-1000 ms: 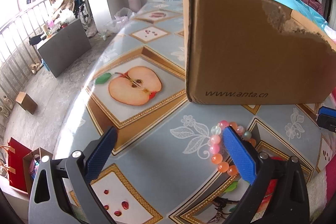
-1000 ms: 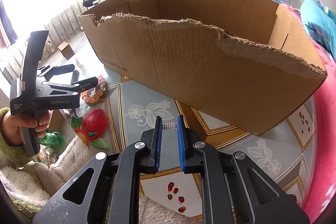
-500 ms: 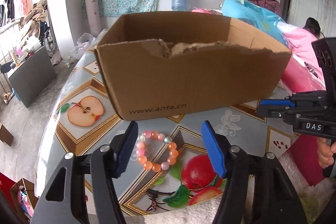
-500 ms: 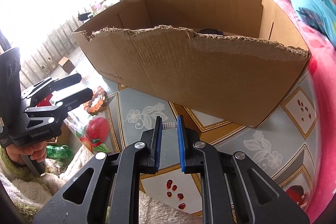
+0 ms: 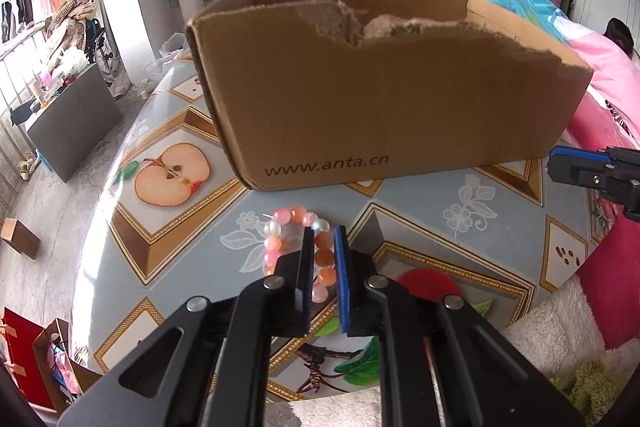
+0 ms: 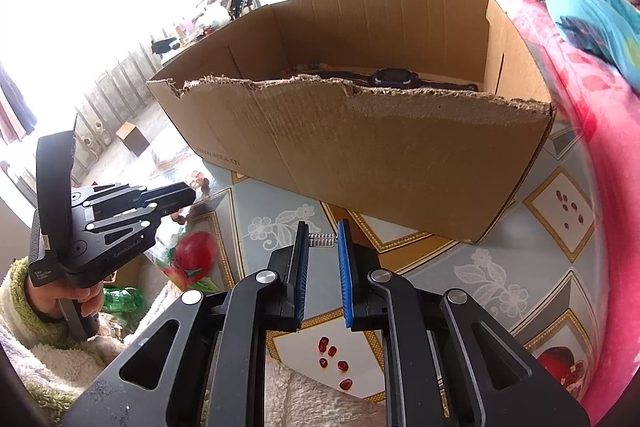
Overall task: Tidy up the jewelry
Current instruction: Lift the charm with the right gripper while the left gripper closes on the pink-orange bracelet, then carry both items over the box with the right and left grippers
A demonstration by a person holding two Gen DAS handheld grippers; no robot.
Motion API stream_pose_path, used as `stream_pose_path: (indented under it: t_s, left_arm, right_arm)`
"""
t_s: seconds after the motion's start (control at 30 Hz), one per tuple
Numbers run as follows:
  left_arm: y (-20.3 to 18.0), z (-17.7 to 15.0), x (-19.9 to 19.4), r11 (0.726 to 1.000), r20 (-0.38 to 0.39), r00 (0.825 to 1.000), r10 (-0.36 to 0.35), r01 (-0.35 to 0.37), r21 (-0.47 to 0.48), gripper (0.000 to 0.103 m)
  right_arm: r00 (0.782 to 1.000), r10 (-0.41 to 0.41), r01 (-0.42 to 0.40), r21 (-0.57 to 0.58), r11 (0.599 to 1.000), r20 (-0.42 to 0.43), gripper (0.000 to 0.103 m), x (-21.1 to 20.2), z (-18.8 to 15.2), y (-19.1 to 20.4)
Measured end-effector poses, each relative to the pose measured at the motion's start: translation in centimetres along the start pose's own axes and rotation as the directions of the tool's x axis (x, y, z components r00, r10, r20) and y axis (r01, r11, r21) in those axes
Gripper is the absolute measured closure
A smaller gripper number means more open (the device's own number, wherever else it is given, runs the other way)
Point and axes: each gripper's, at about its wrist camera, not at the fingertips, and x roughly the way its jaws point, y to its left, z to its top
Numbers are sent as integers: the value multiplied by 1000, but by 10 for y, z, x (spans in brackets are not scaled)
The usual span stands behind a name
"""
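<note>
- Left wrist view: the left gripper (image 5: 324,233) points down at the bracelet (image 5: 298,243), a ring of pink and orange beads lying on the table (image 5: 168,211) just in front of the box (image 5: 380,99).
- Its jaws are closing on the right side of the ring; a few beads sit between the pads and look pinched.
- The rest of the ring lies outside the left jaw, and I cannot tell whether it is off the cloth yet.
- The right gripper (image 5: 560,163) shows at the right edge, near the box's right corner.
- Right wrist view: the right gripper's jaws stand nearly closed, with a small silvery piece (image 6: 323,239), perhaps a clasp or chain, across the gap at their tips and apparently gripped.
- The box is open at the top with a torn near wall; a watch (image 6: 394,78) and some beads already lie inside.
- A hand (image 6: 60,303) in a fuzzy sleeve holds the left gripper at the lower left.
- Step in hand, as I judge it: picking up the bracelet, with the silvery piece ready for the box.
- Next, each gripper must rise clear of the torn wall, go over the opening and release.
- A grip on only a few beads may slip, so the lift should be slow.
</note>
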Motion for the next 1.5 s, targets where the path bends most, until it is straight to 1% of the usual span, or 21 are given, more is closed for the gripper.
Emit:
stream_pose_path:
  t_s: [0.07,0.17,0.23,0.3,0.4,0.47,0.57,0.6,0.63,0.7,0.8,0.87,0.97,1.03,1.13,1.2,1.3,1.33,1.4,1.43,1.5]
  left_arm:
    - [7,5,-13,1000,29,1000,-12,12,-18,94]
    - [18,17,-40,996,84,995,-62,67,-56,94]
    - [25,25,-60,990,126,986,-110,121,-76,94]
    - [32,37,-81,978,174,970,-172,189,-87,94]
    - [30,52,-114,955,249,933,-260,286,-72,94]
    - [29,65,-129,943,286,910,-299,327,-55,94]
    - [23,92,-134,926,308,884,-351,377,-26,94]
    - [20,99,-133,927,304,885,-353,375,-18,94]
    - [18,109,-128,928,292,889,-353,373,-15,94]
    - [16,128,-114,918,256,889,-380,397,-17,94]
    - [13,151,-76,920,152,911,-383,392,-33,94]
    - [12,161,-48,925,73,925,-373,377,-51,94]
    - [9,167,-9,937,-42,936,-348,346,-53,94]
    - [8,167,12,945,-105,939,-326,324,-41,94]
    - [8,165,42,954,-200,933,-300,299,-36,94]
    - [7,162,55,962,-246,931,-268,272,-19,94]
    - [6,159,68,963,-303,917,-260,269,-11,93]
    - [6,158,70,965,-315,915,-252,264,-5,93]
    - [6,157,69,961,-312,912,-265,276,-9,93]
    - [7,159,68,960,-307,912,-272,279,-21,90]
    - [11,160,63,960,-287,917,-277,278,-38,88]
  right_arm:
    - [1000,26,-26,9,1000,17,91,-10,2,-1]
    - [996,70,-71,20,997,51,91,-26,7,-1]
    - [992,100,-102,27,994,77,91,-39,14,-1]
    - [986,125,-129,27,991,112,91,-54,23,-1]
    - [974,150,-154,8,988,167,91,-73,42,-3]
    - [968,165,-166,-8,986,191,91,-81,59,-6]
    - [972,152,-148,-37,988,180,91,-78,86,-15]
    - [976,150,-146,-39,989,160,91,-73,95,-19]
    - [979,150,-148,-27,989,137,91,-65,104,-25]
    - [985,153,-153,4,988,75,91,-49,117,-37]
    - [994,111,-110,57,992,-6,91,-27,127,-53]
    - [989,143,-140,104,985,-23,91,-20,131,-63]
    - [986,169,-167,116,979,-12,91,-19,138,-68]
    - [984,177,-175,115,978,-6,91,-18,140,-70]
    - [982,186,-183,118,976,-14,90,-14,143,-74]
    - [982,187,-183,120,976,-23,90,-10,144,-77]
    - [981,190,-184,123,975,-41,90,-1,147,-83]
    - [982,185,-178,119,977,-48,90,2,148,-84]
    - [982,178,-170,112,979,-65,90,9,150,-86]
    - [981,180,-171,112,979,-76,90,12,151,-86]
    - [977,193,-182,108,977,-96,90,18,153,-84]
